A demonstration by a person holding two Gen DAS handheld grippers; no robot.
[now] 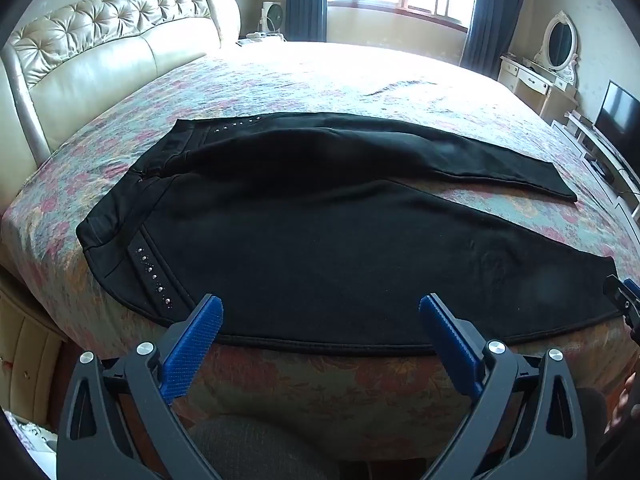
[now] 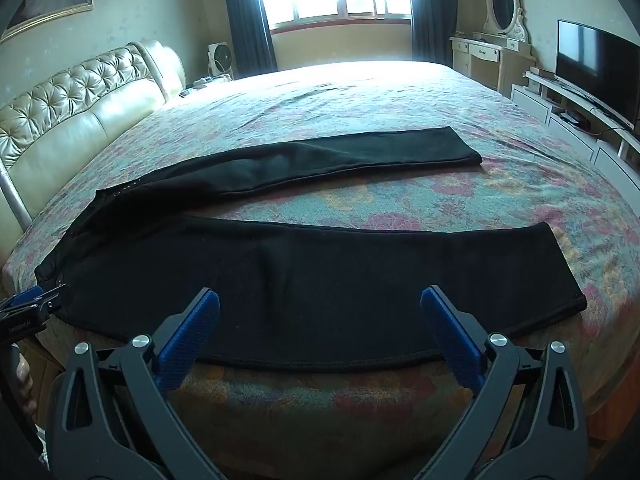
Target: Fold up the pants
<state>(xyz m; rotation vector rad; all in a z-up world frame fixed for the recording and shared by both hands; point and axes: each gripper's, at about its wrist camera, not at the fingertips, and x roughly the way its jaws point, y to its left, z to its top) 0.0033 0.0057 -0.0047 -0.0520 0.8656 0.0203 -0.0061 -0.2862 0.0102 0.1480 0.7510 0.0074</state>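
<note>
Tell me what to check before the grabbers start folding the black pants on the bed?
1. Left gripper open with nothing between its jaws: ok.
2. Right gripper open with nothing between its jaws: ok.
3. Black pants spread flat on the floral bedspread, legs apart: ok.
4. Near leg edge lies just ahead of both grippers at the bed's edge: ok.
5. Far leg smooth: not ok, a flap is turned over along it.
6. Pockets empty: cannot tell.
</note>
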